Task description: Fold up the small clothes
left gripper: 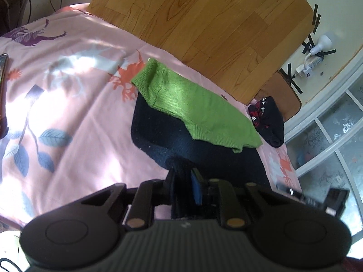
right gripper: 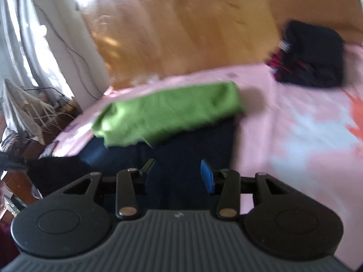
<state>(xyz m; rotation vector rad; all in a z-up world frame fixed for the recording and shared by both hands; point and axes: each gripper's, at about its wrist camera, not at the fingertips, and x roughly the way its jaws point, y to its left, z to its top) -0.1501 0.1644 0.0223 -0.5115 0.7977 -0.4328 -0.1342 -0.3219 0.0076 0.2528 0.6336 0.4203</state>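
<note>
Left wrist: left gripper (left gripper: pixel 184 181) jaws pinch the navy garment (left gripper: pixel 158 136); right gripper (right gripper: pixel 178 172) jaws half-open above it.

So the bed (left gripper: pixel 68 104) takes up most of the left wrist view, with the wood floor (left gripper: pixel 204 18) past it at 12 o'clock. The knit top (left gripper: pixel 192 106) lies mid-frame, draped over the far edge of the bigger flat garment (left gripper: pixel 163 136), which runs toward 6 o'clock. A folded bundle (left gripper: pixel 270 122) sits apart at 3 o'clock by the bed's edge. Power strip (left gripper: pixel 310 64) is at 2 o'clock, cabinet (left gripper: pixel 329 136) at 4.
</note>
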